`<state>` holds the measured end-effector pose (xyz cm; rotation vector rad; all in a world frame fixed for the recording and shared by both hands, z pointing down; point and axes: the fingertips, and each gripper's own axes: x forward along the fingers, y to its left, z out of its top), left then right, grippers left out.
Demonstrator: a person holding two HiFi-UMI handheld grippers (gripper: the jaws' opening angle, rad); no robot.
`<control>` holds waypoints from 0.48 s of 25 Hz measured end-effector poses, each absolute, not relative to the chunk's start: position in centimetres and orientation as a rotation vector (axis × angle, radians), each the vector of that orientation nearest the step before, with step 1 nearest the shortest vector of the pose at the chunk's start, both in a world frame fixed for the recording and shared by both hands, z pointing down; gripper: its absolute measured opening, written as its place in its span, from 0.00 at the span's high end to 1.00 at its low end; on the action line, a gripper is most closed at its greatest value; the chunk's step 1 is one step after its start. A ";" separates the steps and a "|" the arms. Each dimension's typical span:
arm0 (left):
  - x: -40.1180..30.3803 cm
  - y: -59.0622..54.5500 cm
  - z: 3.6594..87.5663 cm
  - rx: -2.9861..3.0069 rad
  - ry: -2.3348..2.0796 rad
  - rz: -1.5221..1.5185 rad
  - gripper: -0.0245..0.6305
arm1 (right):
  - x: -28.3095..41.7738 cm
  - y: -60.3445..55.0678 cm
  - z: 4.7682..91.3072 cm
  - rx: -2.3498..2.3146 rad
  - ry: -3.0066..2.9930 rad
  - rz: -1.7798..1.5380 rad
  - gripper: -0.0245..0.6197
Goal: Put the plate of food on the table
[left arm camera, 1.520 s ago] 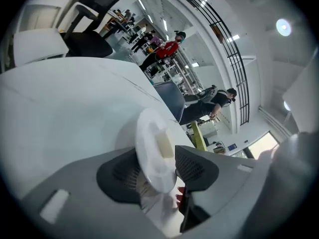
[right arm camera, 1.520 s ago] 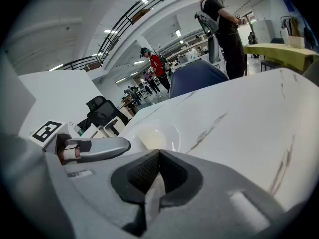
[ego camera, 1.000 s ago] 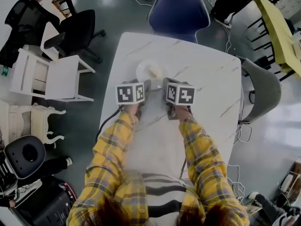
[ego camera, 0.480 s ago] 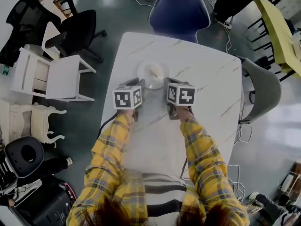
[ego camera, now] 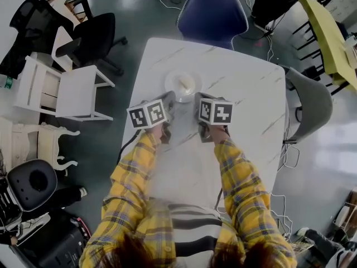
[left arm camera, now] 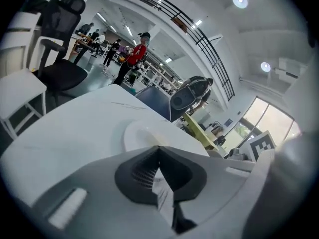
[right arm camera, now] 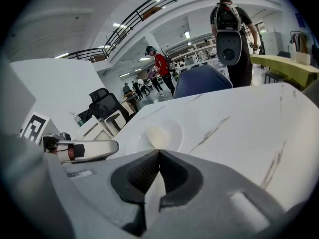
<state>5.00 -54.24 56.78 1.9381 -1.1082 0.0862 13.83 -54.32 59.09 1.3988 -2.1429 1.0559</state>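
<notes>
The left gripper's (left arm camera: 158, 148) jaws have just been closing and meet tip to tip with nothing between them. The right gripper's (right arm camera: 158, 152) jaws are pressed together too, empty. Both tips sit just short of the plate (ego camera: 169, 85), seemingly clear of its rim. The plate rests on the table (ego camera: 245, 88) near the far edge, by the blue chair (ego camera: 213, 15), with pale food (ego camera: 185, 84) on it.

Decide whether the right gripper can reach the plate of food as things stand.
Probably yes: the plate sits on bare table just ahead of the right gripper, nothing between them, though its jaws are shut.
</notes>
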 end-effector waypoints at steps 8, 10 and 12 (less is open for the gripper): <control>5.6 -52.4 55.8 1.949 -1.026 0.027 0.97 | 12.2 -52.7 57.7 1.404 -2.169 1.053 0.96; 5.2 -51.8 55.6 1.951 -1.014 0.029 0.97 | 11.8 -52.2 57.3 1.418 -2.169 1.052 0.96; 4.8 -51.1 55.4 1.952 -1.009 0.032 0.97 | 11.5 -51.5 56.9 1.432 -2.170 1.050 0.96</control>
